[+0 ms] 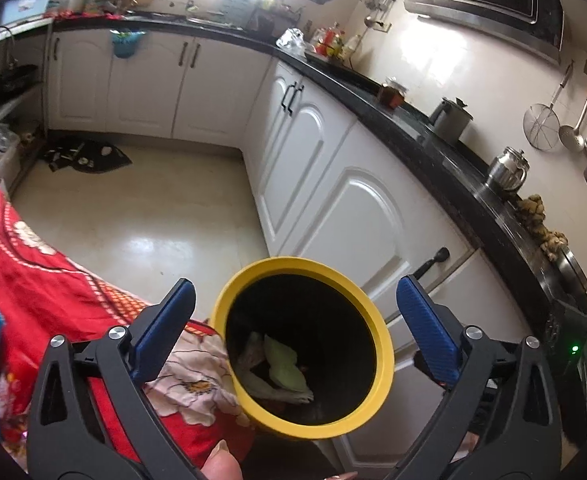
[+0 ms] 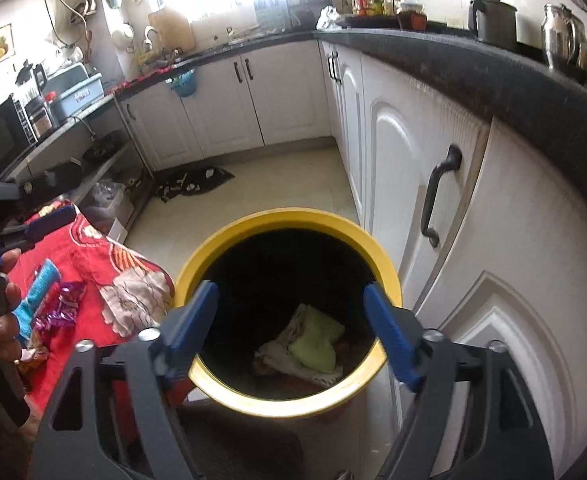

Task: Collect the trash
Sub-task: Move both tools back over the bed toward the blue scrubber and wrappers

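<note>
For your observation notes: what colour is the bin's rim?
Yellow; the bin's rim shows best in the right wrist view.

Both grippers' (image 1: 295,316) (image 2: 291,300) jaws wide, empty

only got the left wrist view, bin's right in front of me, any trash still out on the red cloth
Observer: Yes. The right wrist view shows a purple foil wrapper lying on the red cloth, left of the yellow bin.
Operator: anything else there
Observer: A blue packet lies beside the wrapper, near the hand holding the left gripper.
Operator: right gripper carrying anything
Observer: No. The right gripper hangs over the bin mouth, jaws apart and empty.
</note>
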A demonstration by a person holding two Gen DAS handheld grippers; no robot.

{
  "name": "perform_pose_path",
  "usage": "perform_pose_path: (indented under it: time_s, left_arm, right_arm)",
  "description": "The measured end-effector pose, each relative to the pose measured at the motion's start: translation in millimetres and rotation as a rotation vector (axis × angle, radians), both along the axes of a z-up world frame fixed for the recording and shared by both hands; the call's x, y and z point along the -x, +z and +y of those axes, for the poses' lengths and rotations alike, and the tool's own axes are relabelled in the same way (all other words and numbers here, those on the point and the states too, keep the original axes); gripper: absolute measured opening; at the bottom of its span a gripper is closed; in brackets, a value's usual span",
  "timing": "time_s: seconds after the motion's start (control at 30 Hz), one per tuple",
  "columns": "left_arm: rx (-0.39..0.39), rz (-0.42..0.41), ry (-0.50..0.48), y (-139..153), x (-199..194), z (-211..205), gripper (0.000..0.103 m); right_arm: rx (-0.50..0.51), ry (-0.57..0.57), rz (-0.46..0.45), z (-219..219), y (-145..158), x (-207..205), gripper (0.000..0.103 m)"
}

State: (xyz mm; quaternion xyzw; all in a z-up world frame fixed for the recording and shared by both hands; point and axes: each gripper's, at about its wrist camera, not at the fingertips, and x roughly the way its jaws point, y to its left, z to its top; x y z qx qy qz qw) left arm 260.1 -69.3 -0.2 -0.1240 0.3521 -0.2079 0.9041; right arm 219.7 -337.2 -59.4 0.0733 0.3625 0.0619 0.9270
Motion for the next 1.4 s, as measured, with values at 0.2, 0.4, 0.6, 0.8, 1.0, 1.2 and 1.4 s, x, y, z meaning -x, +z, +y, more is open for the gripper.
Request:
perform_pose_path:
  time_s: [0.2,0.4,0.6,0.8,1.0,1.2,1.4]
  left_arm:
    - [-0.011,-0.034,0.058,12.8,15.5,19.0,0.092]
    - [-0.036,-0.067,0.126,23.2,34.8,46.2,0.092]
    - [-0.042,-0.101,0.194,33.7,52.9,75.4,0.092]
    - [-0.037,-0.118,0.251,38.0,67.8,102.5,0.092]
    - [-0.039,-0.132,0.306,40.8,81.8,127.3,0.092]
    - [-0.037,-0.139,0.371,42.7,95.3,154.8,0.092]
    - [-0.027,-0.128,0.442,38.6,108.0,187.8,0.092]
  right_arm:
    - [-0.013,0.020,-0.048,5.7,16.6,6.6,0.078]
    - [-0.025,0.069,-0.086,21.7,31.4,14.4,0.079]
    - [-0.034,0.134,-0.105,43.1,42.7,18.7,0.079]
    - [-0.029,0.199,-0.118,67.8,52.4,22.3,0.079]
    - [-0.026,0.266,-0.128,94.4,59.5,25.1,0.079]
    - [-0.018,0.345,-0.128,128.4,62.6,31.5,0.080]
    - [0.002,0.446,-0.121,168.7,62.1,38.4,0.080]
